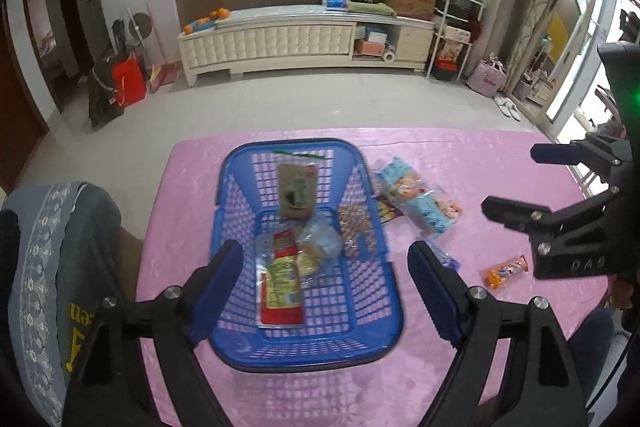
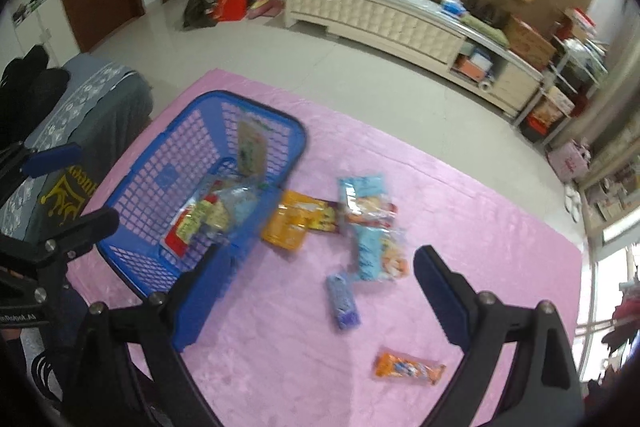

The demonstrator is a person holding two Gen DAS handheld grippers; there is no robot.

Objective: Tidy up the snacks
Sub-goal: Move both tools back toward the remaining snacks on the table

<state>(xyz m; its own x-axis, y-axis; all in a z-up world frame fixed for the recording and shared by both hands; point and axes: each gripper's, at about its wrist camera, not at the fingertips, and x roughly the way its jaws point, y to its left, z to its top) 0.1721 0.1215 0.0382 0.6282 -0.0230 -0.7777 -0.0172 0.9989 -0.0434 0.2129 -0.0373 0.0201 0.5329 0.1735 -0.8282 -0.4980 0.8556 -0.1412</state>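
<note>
Both tongs, left gripper (image 1: 325, 287) and right gripper (image 2: 320, 287), are hanging wide and holding nothing. Inside the blue basket (image 1: 394, 311) about four snack packets are lying; beside the basket, six are waiting, including an orange bar (image 2: 409, 369). Approaching each packet squarely seems best.

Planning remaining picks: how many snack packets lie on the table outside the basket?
6: yellow packet and dark packet beside the basket, far light-blue pack, near light-blue pack, purple packet, orange bar nearest. Overlap may hide more.
</note>
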